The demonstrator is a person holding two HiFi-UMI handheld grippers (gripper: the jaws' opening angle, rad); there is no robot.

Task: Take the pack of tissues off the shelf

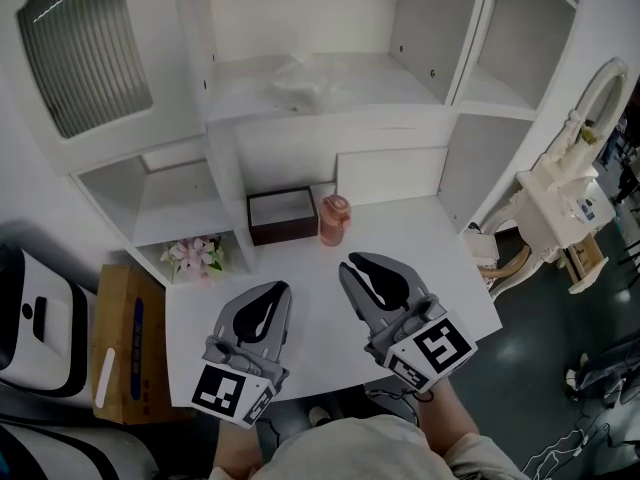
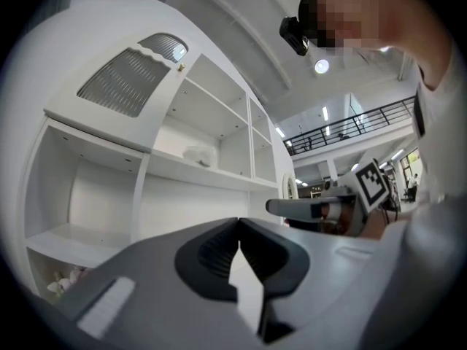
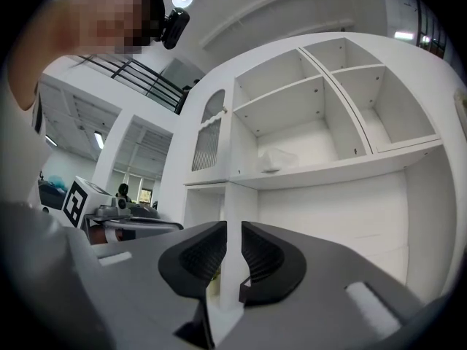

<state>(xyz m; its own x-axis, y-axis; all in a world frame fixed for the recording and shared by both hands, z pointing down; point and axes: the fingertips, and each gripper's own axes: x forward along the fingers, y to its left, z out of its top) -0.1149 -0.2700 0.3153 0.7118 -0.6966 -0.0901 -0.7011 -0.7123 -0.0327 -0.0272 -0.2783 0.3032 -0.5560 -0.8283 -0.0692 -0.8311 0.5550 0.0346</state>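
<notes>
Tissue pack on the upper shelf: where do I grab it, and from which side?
The pack of tissues lies flat on the shelf, closed in behind and at both sides, only the front open. So probably come in level from the front and pinch its near edge with the fingers.

Head camera sits up high, looking steeply down on the white counter (image 1: 420, 238) and the shelf unit (image 1: 330, 128) rising behind its far edge. The left tongs (image 1: 283, 286) and right tongs (image 1: 352, 264) sit close beneath it, by the counter's near edge.

The left gripper view rides low on the left tongs (image 2: 238, 221), facing level at the shelf unit (image 2: 182, 173), with the right tongs (image 2: 271, 207) at its right. The right gripper view mirrors it along the right tongs (image 3: 233, 224), with the left tongs (image 3: 175, 227) at its left.

All three views share the open shelf with the pack of tissues (image 1: 300, 80) (image 2: 198, 154) (image 3: 277, 159).
</notes>
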